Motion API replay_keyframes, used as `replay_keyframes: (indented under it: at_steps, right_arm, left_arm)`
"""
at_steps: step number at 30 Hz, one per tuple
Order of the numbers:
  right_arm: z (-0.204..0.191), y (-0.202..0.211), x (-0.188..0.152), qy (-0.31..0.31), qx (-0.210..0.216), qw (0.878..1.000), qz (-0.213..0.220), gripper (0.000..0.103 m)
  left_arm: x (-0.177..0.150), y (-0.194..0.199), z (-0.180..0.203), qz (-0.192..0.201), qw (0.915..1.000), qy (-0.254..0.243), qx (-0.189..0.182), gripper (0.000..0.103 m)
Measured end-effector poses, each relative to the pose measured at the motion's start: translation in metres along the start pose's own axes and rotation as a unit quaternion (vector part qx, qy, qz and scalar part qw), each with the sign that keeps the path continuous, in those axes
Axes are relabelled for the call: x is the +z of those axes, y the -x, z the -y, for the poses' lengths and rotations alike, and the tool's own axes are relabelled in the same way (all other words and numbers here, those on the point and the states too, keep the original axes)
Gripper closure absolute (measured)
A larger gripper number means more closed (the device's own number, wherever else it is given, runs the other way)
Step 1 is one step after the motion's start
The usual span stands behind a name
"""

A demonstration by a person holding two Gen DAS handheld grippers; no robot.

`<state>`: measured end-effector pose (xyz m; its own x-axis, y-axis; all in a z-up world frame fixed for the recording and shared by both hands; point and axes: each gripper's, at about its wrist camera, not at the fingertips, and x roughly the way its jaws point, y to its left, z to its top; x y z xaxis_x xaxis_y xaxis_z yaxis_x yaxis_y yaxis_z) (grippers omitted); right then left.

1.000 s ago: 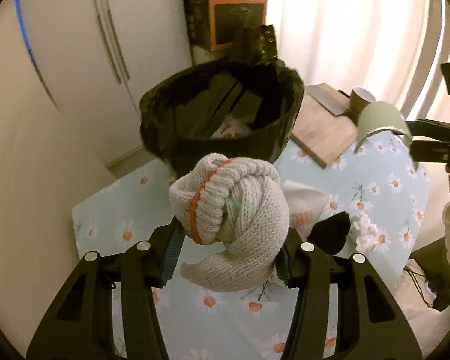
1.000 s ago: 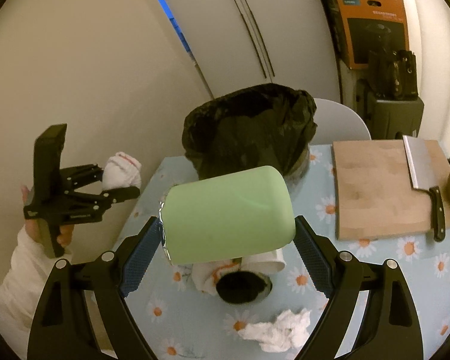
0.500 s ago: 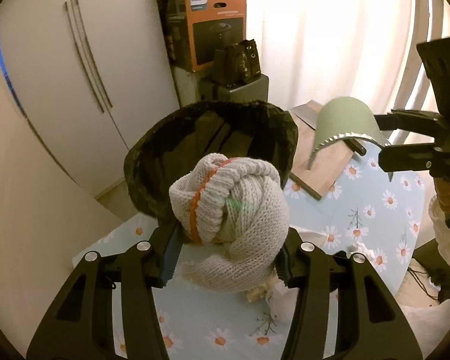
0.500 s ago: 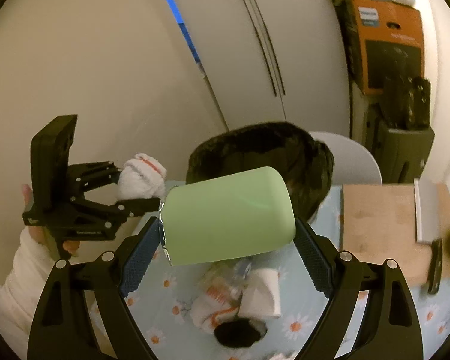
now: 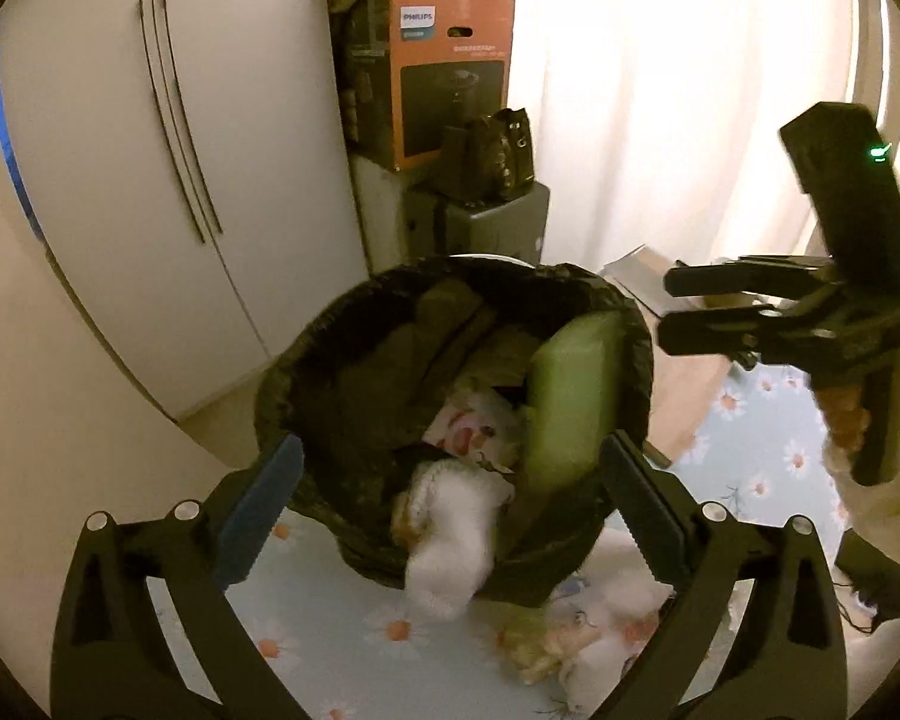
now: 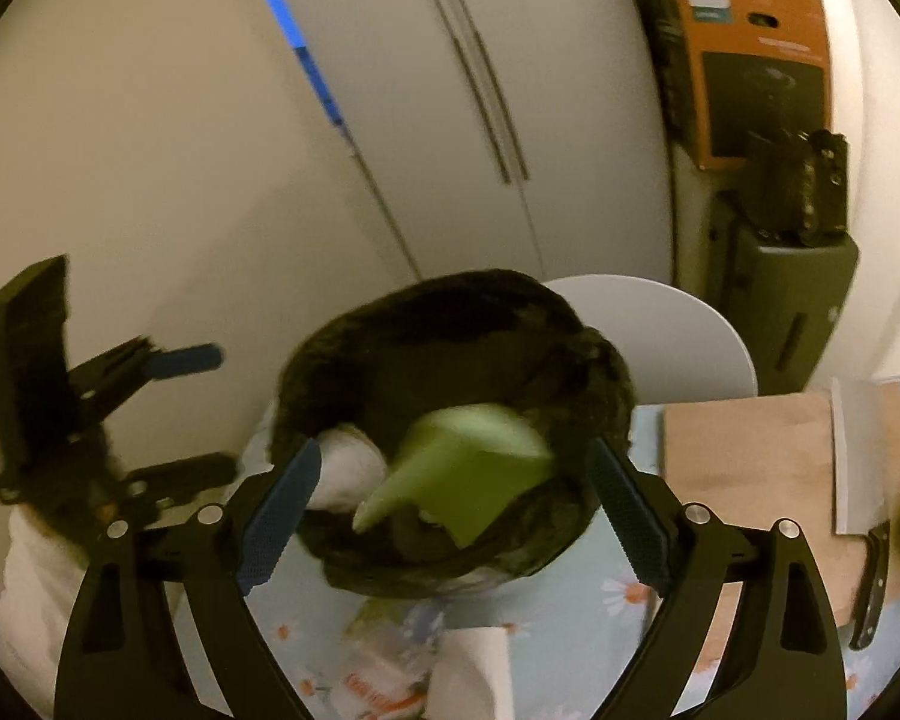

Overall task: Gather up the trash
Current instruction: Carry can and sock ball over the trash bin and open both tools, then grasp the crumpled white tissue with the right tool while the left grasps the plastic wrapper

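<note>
A bin lined with a black bag stands on the daisy tablecloth. My left gripper is open and empty just above the bin's near rim. The knitted sock bundle drops at the near rim, blurred. My right gripper is open and empty over the bin; in the left wrist view it shows at the right. The green can falls into the bin, tilted and blurred.
Crumpled paper and wrappers lie on the tablecloth before the bin. A wooden board with a cleaver lies to the right. A cupboard and an orange box stand behind.
Both grippers opened over the bin. The sock bundle left my left gripper and the green can left my right gripper; both are falling into the bin.
</note>
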<state>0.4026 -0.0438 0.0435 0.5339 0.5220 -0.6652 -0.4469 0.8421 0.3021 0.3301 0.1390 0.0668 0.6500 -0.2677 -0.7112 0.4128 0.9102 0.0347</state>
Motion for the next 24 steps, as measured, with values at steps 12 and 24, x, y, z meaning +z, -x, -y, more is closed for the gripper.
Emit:
replay_keyframes:
  at_steps: [12,24]
  right_arm:
    - [0.012,0.007,-0.046,-0.004,-0.041,0.999,-0.034,0.015]
    - [0.013,0.036,-0.122,-0.017,-0.083,0.994,-0.071,0.015]
  left_arm:
    - [-0.055,0.006,0.006,-0.02,0.9997,0.015,0.007,0.006]
    - [-0.109,0.009,0.028,-0.037,0.9989,0.023,-0.014,0.006]
